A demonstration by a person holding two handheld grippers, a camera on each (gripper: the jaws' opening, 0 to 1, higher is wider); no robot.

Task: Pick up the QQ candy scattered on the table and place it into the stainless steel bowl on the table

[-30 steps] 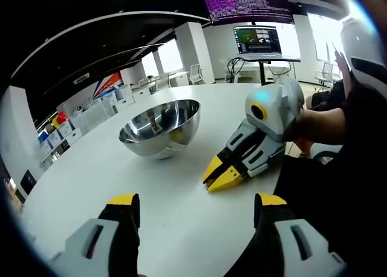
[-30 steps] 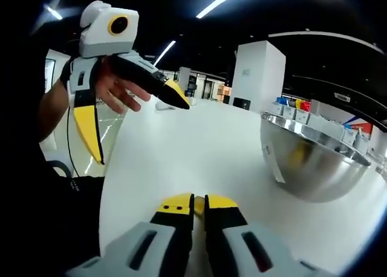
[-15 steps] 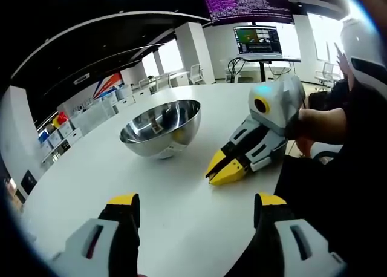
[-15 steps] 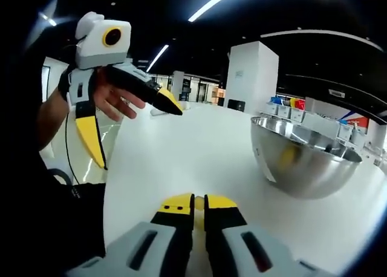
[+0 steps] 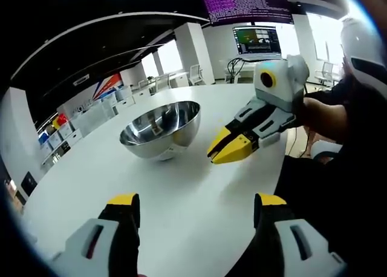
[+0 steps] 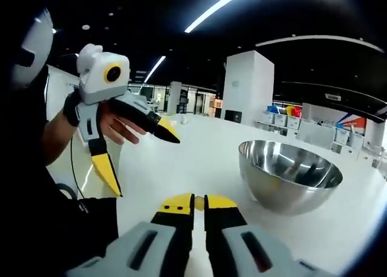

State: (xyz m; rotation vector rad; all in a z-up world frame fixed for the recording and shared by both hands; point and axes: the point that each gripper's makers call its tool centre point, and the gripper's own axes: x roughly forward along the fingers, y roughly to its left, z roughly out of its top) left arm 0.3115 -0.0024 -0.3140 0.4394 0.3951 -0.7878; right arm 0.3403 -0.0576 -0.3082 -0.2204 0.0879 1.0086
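The stainless steel bowl [image 5: 160, 129] stands upright on the white table [image 5: 181, 192], with something yellow showing inside it. My left gripper [image 5: 197, 201] is open and holds nothing, low over the near table. My right gripper [image 5: 233, 147] hovers above the table just right of the bowl, its yellow tips pressed together. In the right gripper view, my right gripper [image 6: 194, 202] is shut on a small yellow QQ candy [image 6: 198, 201] that peeks out between the tips. The bowl [image 6: 284, 195] lies ahead to the right. The left gripper [image 6: 145, 165] hangs open at the left in a person's hand.
Two lit monitors [image 5: 257, 40] on a stand are beyond the table's far edge. Shelves with coloured boxes [image 5: 57, 123] line the far left wall. A person's dark sleeve [image 5: 338, 162] borders the table on the right. White pillars [image 6: 251, 86] rise behind the table.
My right gripper has lifted off the table and moved up toward the bowl, still shut. Its view now looks down into the bowl. The left gripper has stayed put.
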